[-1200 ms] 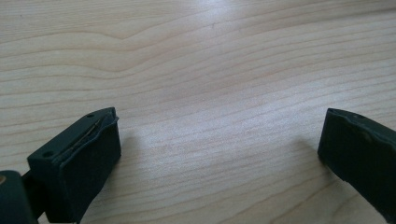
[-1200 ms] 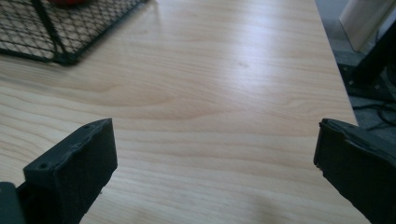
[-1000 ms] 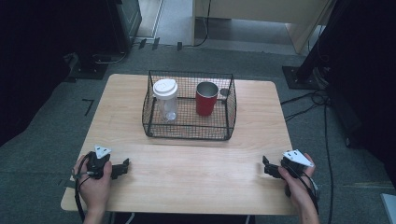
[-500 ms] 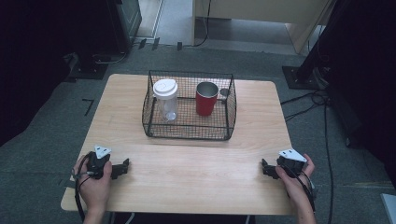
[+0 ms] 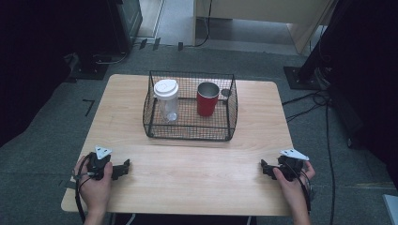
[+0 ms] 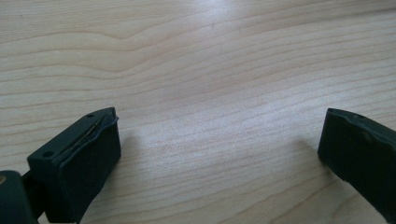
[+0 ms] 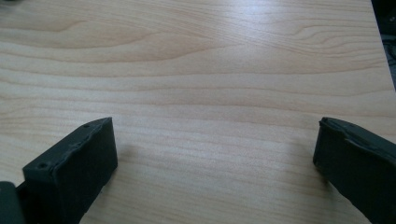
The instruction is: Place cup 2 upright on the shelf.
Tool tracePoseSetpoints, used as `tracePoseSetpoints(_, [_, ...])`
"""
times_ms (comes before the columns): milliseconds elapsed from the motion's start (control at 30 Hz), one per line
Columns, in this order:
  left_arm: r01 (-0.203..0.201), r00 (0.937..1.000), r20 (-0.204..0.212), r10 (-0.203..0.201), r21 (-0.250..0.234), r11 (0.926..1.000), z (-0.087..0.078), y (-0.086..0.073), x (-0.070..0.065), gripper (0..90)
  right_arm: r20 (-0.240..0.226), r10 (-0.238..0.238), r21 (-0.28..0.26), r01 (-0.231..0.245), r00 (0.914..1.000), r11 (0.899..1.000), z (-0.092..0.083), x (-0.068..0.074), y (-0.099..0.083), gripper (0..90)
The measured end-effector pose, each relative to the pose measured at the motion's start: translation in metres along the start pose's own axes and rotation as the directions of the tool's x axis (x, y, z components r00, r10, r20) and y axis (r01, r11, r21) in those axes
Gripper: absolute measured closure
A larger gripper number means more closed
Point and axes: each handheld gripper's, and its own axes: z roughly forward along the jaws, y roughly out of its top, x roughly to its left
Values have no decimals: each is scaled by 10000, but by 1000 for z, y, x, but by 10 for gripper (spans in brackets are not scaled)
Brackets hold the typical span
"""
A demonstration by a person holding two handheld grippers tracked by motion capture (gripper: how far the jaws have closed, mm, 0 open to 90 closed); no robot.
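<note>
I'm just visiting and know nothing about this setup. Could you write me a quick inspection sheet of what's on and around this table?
Surface: wooden table, near half bare.
Job's things: wire basket toward the far edge, holding a clear bottle with a white lid and a red cup, both upright.
Clutter: nothing seen.
Grippers: left gripper and right gripper held low at the near corners, jaws apart, holding nothing.
Cables: one trails from each gripper; more black cables cross the floor at right.
Surroundings: grey floor, dark equipment at both sides.
</note>
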Motion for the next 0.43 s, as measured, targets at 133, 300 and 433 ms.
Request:
tracePoseSetpoints(133, [-3,10000,-1,3,1,10000,0,0,0,0,110,125,-1,-125,9999,9999,4,4,4,0])
tracePoseSetpoints(300, [1,10000,0,-1,2,10000,0,0,0,0,153,173,-13,-172,9997,9999,7,7,6,0])
tracePoseSetpoints(433, [2,10000,0,-2,0,10000,0,0,0,0,234,266,-4,-266,9994,9996,7,7,7,0])
